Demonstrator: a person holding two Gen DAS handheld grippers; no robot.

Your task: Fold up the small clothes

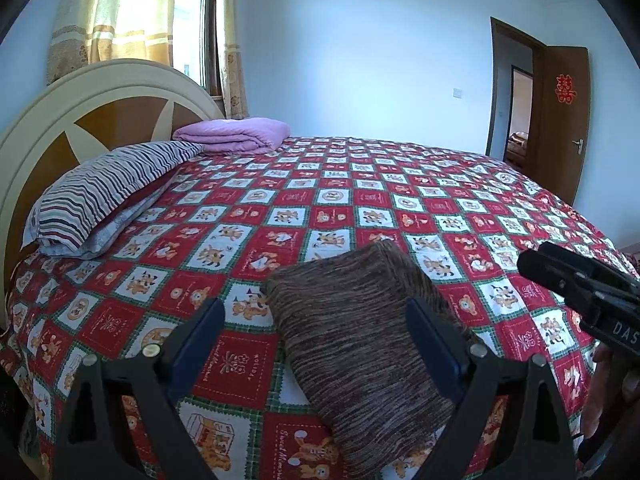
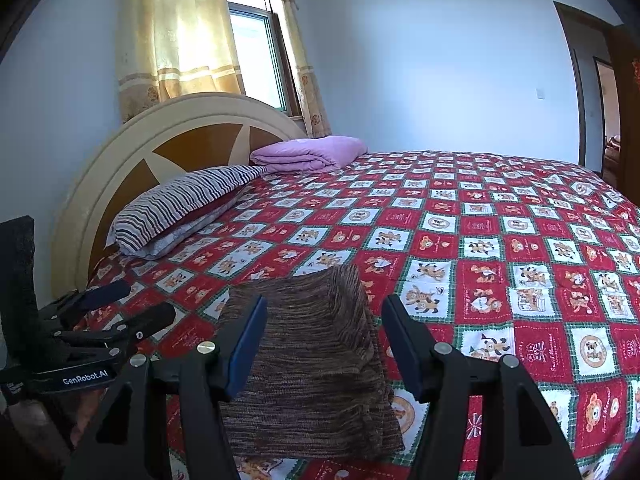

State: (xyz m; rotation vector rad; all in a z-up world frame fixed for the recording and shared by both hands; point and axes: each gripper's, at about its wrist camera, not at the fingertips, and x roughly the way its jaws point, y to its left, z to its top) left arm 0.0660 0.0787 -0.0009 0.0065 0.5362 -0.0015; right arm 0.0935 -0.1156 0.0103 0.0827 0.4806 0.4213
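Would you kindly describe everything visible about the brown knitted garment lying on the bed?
The brown knitted garment is a small piece of mottled brown and tan fabric with fine ribbed streaks. It is folded into a compact, roughly rectangular bundle, with layered edges showing at its near right corner. It lies flat on the red checked bedspread near the bed's front edge. Both open grippers frame it in their own views, but no fingers visibly press on it; only the bedspread clearly touches it.

Right gripper (image 1: 576, 280) cut off by left view's right edge, jaw gap unreadable there. Brown folded garment (image 1: 360, 344) near end hidden behind gripper frame. Red door decal (image 1: 564, 88) too small to read (glyph only).
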